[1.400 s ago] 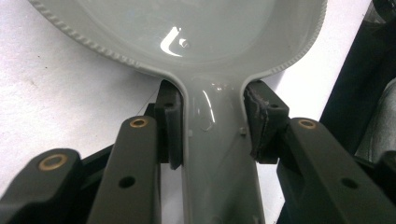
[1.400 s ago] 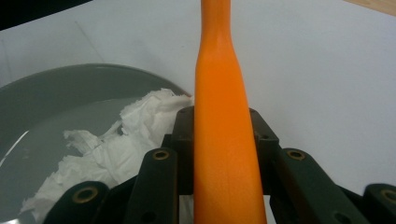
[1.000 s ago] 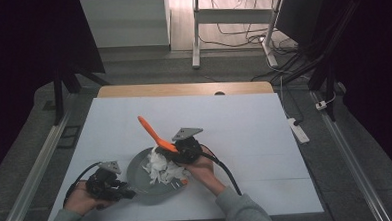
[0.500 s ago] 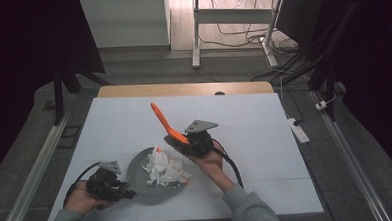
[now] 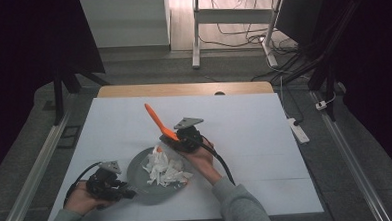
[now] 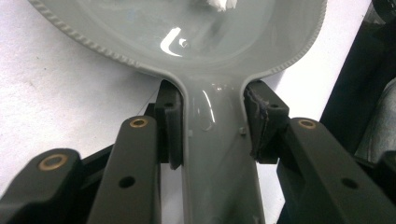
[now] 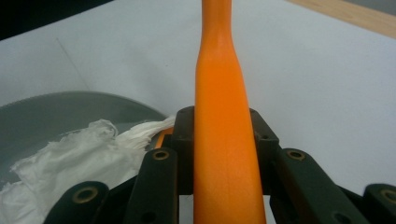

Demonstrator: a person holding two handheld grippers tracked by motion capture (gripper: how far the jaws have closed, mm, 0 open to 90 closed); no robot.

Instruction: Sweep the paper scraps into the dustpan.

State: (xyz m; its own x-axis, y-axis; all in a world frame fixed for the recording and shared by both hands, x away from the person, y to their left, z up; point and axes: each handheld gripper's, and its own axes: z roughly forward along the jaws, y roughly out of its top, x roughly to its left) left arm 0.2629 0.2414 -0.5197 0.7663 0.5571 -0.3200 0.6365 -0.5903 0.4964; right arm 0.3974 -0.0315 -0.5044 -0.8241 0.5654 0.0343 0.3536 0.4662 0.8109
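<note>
left gripper (image 5: 118, 190) at the near left of the tabletop (image 5: 265, 137), jaws clamped on the flat handle (image 6: 219, 163) of a grey pan-shaped dish (image 5: 139, 185); the left gripper view has both pads pressed against the handle's sides just below where it widens into the beaded rim. dish sits flat on the tabletop, steadied.

right gripper (image 5: 177, 139) is held above the far right edge of the dish, jaws closed on an orange utensil (image 5: 159, 121). in the right gripper view the orange shaft (image 7: 223, 140) runs straight up between the jaws. in the high view the free end points up and away toward the far left. its working end lies at or below the jaws, too small to identify; probably a spatula or spoon.

crumpled white paper scraps (image 5: 164, 169) are piled in the dish, toward its right half, touching the floor of it.

step in hand, as judged: utensil lifted clear of the pile, between strokes of stirring or scraping the scraps, while the left side anchors the dish.

next move calls for: lowering the utensil tip back into the pile, keeping the left clamp firm so the dish does not slide, and a shallow stroke so the light scraps do not spill over the rim.
</note>
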